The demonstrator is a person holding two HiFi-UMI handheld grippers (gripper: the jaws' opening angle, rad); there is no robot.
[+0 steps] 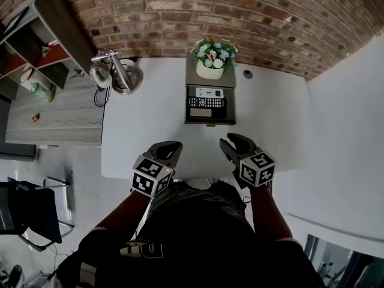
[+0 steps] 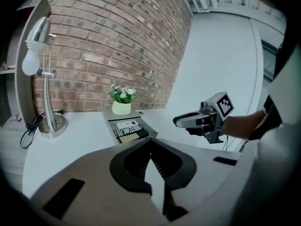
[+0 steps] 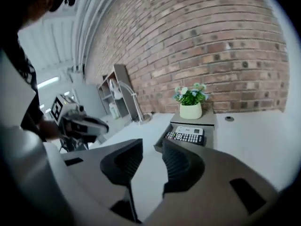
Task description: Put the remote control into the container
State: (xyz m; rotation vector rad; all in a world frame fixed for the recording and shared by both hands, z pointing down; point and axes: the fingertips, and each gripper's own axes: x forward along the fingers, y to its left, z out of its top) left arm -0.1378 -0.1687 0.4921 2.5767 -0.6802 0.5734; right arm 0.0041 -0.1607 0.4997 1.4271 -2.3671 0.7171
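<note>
The black remote control (image 1: pixel 206 102) lies crosswise in the grey container (image 1: pixel 210 122) at the middle back of the white table (image 1: pixel 150 119), between a white keypad device (image 1: pixel 209 92) and a yellowish pad (image 1: pixel 201 113). It also shows in the left gripper view as the remote (image 2: pixel 127 129) and in the right gripper view as the remote (image 3: pixel 189 137). My left gripper (image 1: pixel 171 147) hovers over the table's near edge, its jaw tips together and empty. My right gripper (image 1: pixel 227 144) hangs beside it, open with nothing between the jaws. Both are well short of the container.
A pot of flowers (image 1: pixel 210 62) stands at the container's back end. A silver desk lamp (image 1: pixel 117 74) with its cable sits at the table's back left. Beyond it are a wooden desk (image 1: pixel 54 116), a shelf (image 1: pixel 42 35) and a chair (image 1: pixel 30 212). A brick wall runs behind.
</note>
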